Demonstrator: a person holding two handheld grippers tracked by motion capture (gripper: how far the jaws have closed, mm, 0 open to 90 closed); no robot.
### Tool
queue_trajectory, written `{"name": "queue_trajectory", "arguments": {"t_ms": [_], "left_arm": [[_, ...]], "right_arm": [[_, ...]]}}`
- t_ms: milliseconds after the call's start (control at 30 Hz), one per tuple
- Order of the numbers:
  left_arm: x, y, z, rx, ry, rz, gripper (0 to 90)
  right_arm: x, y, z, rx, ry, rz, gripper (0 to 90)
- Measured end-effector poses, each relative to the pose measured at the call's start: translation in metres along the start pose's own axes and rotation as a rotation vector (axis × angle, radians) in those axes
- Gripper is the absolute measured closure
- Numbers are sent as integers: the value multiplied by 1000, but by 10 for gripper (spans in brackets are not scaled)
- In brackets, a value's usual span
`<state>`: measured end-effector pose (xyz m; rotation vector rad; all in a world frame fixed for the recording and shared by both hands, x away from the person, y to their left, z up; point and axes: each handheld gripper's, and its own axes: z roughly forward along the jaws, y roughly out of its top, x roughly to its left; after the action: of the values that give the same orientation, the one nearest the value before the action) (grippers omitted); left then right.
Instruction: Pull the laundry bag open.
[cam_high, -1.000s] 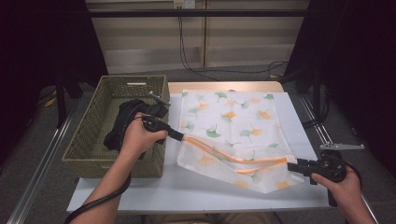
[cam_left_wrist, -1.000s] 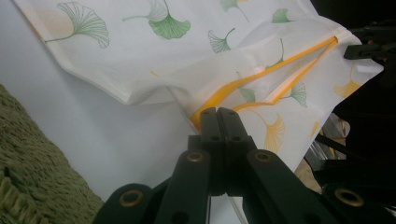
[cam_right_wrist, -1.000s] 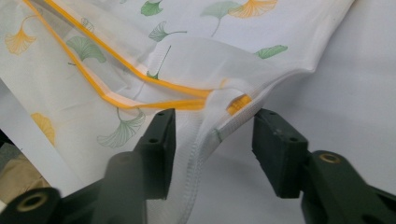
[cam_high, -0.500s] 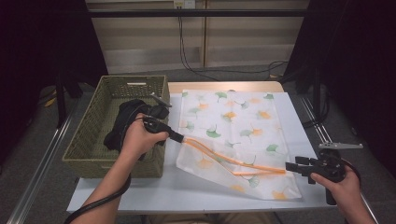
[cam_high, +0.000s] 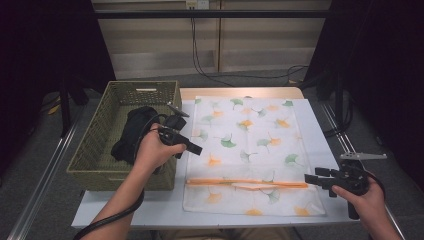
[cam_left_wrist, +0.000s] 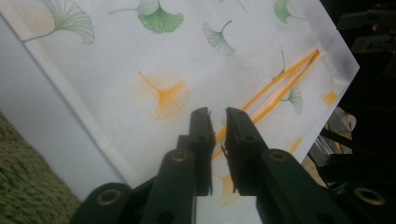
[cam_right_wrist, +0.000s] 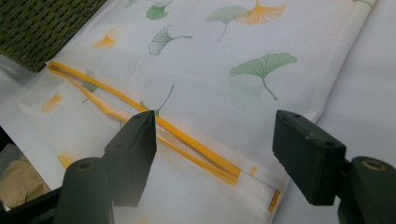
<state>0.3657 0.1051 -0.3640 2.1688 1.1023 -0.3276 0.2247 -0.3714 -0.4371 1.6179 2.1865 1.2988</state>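
Thin, limp ginkgo-print pillowcase (cam_high: 250, 150): light, floppy; best pinched at orange-piped hem (cam_high: 247, 183) nearest wicker basket (cam_high: 107, 150). Left gripper (cam_high: 196, 149) slightly parted, empty; right gripper (cam_high: 311, 179) wide, empty.

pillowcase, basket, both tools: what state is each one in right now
pillowcase: flat on the table, orange-edged opening lying closed, nothing gripping it
basket: upright beside the table, dark cloth bunched inside
left tool: jaws a narrow gap apart, just been opening, nothing between them
right tool: jaws wide open above the orange edge, holding nothing
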Motion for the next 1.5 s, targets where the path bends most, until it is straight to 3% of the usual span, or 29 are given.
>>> {"name": "queue_trajectory", "arguments": {"t_ms": [33,67,133,367,433,567,633,700,867,967,1200,1500], "left_arm": [[-1,0,1,-4,11,-2,722],[1,1,0,15,-5,43,699],[0,1,-1,9,14,67,630],[-6,2,4,-49,45,111,439],[-9,2,5,-61,44,97,398],[-12,2,7,-82,47,133,333],[-14,1,10,-107,36,114,293],[-14,0,10,-111,31,121,255],[-14,-2,16,-147,33,120,207],[-14,-2,17,-142,22,131,183],[-13,-5,18,-163,41,141,128],[-11,-7,25,-143,45,140,56]], "right_arm": [[0,0,0,-1,4,-4,303],[0,0,0,0,3,-5,300],[1,0,1,1,0,-5,292],[2,1,4,-1,2,-26,284],[3,2,4,3,13,-27,286],[5,2,6,-4,13,-42,284],[6,2,7,5,12,-40,277],[7,3,9,5,21,-48,268],[11,5,14,19,25,-61,253],[15,8,18,28,31,-78,239],[22,11,23,40,37,-95,212],[27,15,29,55,46,-125,118]]}}
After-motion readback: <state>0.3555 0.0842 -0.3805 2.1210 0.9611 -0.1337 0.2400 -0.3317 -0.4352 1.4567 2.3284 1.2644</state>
